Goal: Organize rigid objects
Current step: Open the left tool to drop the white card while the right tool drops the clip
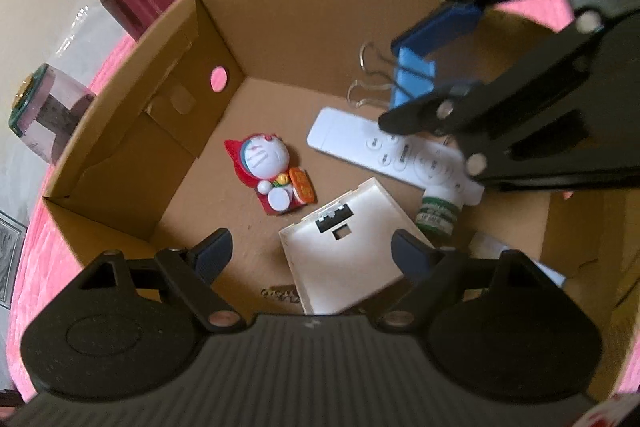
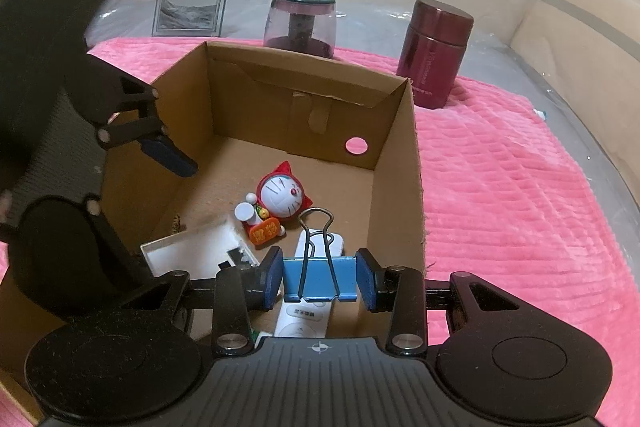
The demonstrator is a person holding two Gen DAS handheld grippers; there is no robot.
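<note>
My right gripper is shut on a blue binder clip, its wire handles pointing up and away, and holds it just above the floor of an open cardboard box. From the left wrist view the clip hangs over a white remote. In the box also lie a red and white cat figure, a white plastic cover and a small green-labelled bottle. My left gripper hovers open over the cover with nothing between its fingers.
The box rests on a pink blanket. Behind it stand a maroon flask and a clear jar with a green lid. A framed picture lies further back. Clear plastic sheeting covers the surface beyond.
</note>
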